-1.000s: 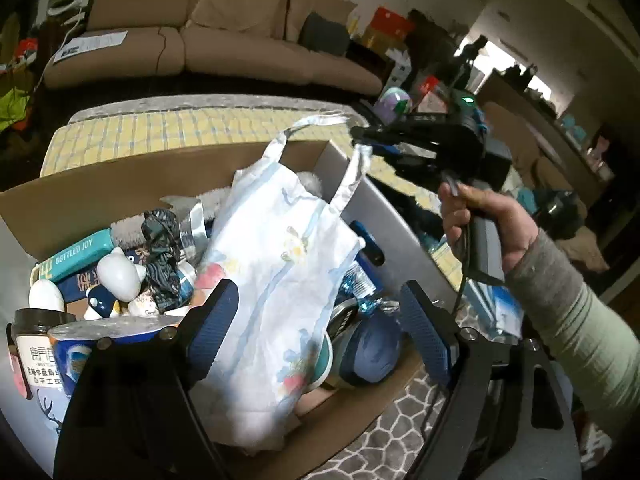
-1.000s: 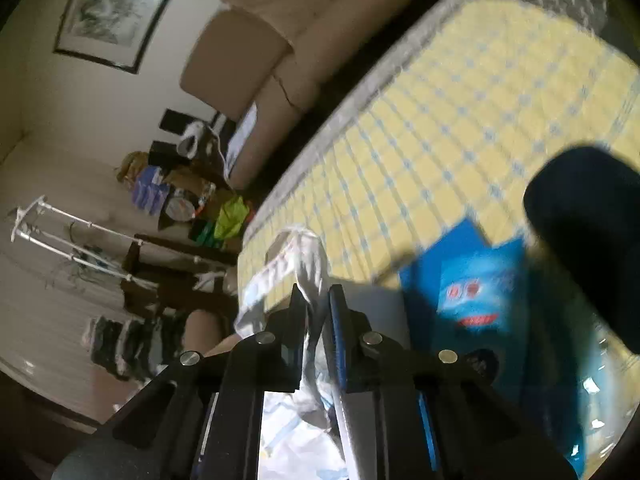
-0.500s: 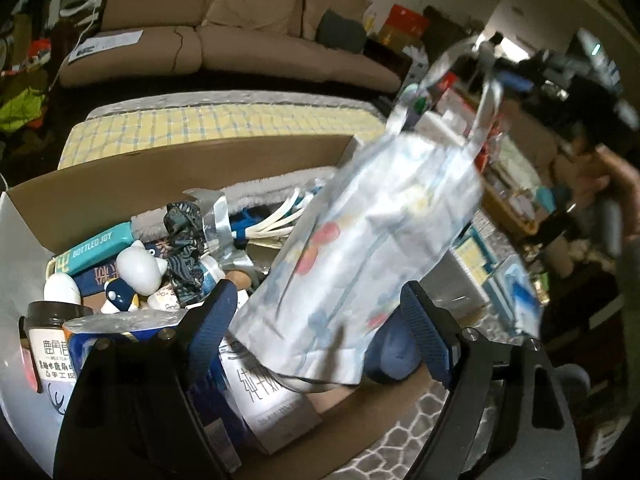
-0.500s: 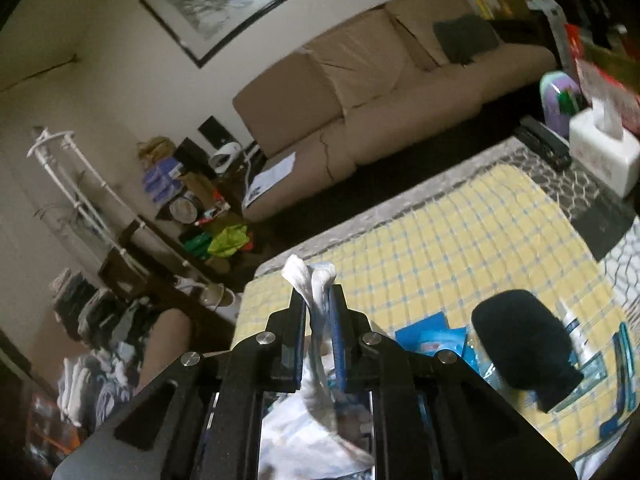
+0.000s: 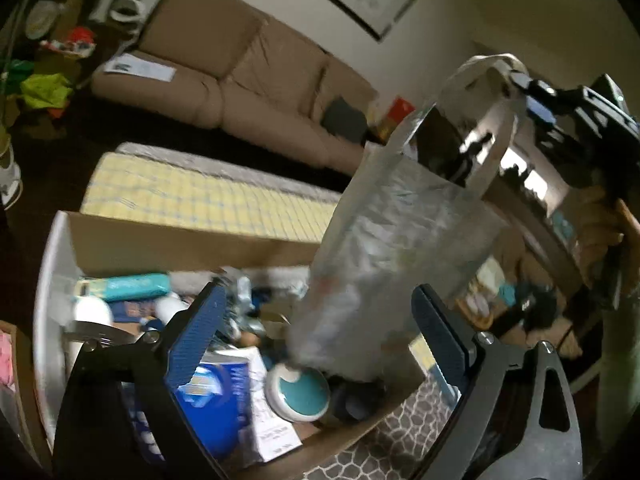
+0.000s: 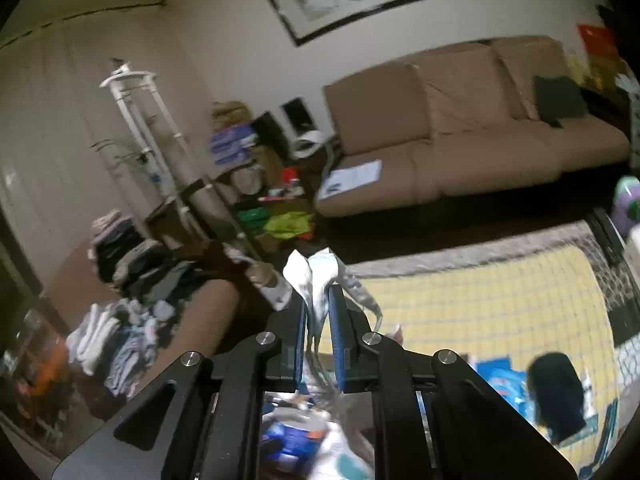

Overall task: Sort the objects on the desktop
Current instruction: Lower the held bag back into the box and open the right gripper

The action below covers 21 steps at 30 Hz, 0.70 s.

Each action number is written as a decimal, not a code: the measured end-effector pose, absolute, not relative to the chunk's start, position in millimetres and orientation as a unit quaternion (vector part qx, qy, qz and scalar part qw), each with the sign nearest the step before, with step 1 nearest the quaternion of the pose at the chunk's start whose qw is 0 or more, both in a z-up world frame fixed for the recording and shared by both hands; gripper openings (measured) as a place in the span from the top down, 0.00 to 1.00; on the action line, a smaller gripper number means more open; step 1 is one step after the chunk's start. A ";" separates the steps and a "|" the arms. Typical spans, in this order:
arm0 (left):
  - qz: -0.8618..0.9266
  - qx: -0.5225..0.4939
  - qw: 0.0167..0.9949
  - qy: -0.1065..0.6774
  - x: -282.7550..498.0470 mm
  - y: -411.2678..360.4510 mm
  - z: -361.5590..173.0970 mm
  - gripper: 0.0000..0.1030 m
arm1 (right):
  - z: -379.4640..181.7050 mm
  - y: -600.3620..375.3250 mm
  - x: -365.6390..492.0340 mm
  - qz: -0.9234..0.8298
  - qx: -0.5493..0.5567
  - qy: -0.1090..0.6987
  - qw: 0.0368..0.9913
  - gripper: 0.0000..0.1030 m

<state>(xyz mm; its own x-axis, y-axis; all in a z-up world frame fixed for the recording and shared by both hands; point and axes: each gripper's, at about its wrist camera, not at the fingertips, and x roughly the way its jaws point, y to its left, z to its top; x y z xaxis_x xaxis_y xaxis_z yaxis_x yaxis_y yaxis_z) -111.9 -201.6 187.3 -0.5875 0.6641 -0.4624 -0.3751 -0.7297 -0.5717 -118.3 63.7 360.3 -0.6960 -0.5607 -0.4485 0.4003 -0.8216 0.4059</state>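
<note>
Between the right gripper [image 6: 318, 332] pads: bag [image 5: 400, 248] handles, pinched tight.
Hanging below and swaying over the box [image 5: 180, 240] — soft, light, floppy; best gripped by handles. Left gripper [image 5: 316, 340] opening, empty.

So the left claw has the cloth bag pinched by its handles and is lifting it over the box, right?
Not quite: the right claw pinches the bag's handles, as the right wrist view shows. The left claw is opening and grips nothing. The bag does hang over the box.
</note>
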 end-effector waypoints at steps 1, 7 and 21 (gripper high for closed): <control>0.866 -0.337 0.297 -0.218 -111.7 -207.0 188.8 0.09 | 366.4 55.3 -119.4 -0.911 0.285 -0.135 0.267 0.89; 0.862 -0.315 0.296 -0.266 -114.5 -238.6 190.8 0.01 | 400.4 33.9 -118.6 -0.910 0.256 -0.165 0.281 0.89; 0.865 -0.343 0.300 -0.211 -109.8 -201.4 183.0 0.00 | 296.9 93.2 -159.5 -0.915 0.351 -0.140 0.140 0.89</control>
